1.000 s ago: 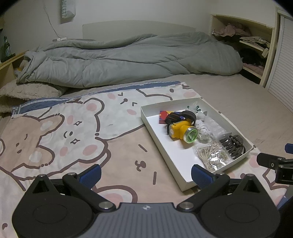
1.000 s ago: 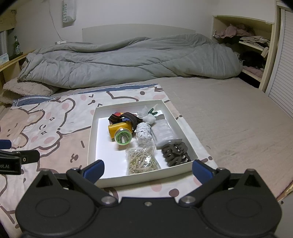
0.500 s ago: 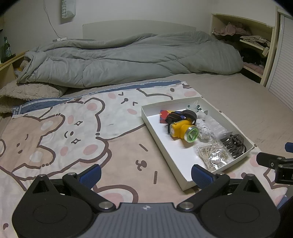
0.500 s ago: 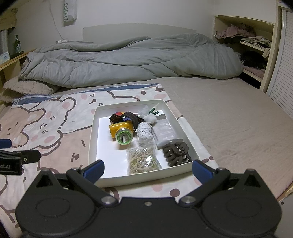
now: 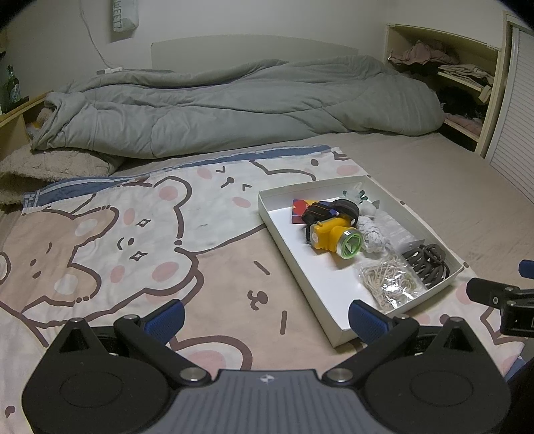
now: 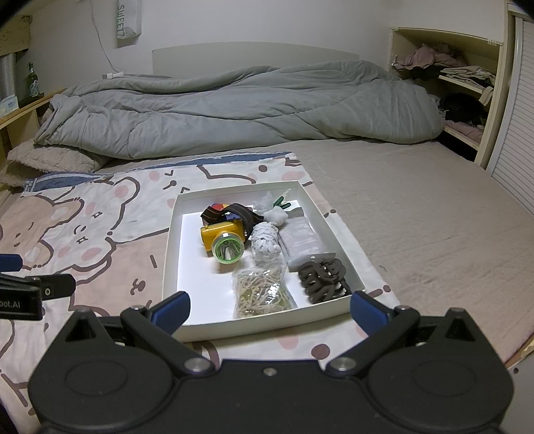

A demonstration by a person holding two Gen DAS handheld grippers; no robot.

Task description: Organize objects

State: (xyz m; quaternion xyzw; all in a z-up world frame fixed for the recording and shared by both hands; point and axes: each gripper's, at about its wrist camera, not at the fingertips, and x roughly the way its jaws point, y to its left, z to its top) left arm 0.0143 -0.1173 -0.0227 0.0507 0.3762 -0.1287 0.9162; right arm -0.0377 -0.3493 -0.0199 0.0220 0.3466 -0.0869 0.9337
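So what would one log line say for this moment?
left claw: open, empty | right claw: open, empty | white tray: on bear blanket, holds yellow headlamp | nothing gripped

"SWEET" printed vertically on a white hanging bag [image 6: 128, 20] on the far wall, partly cut off as "WEET7" in the left wrist view, "oot.AI" in white on the left hand-held gripper [image 6: 20, 302] at the near left
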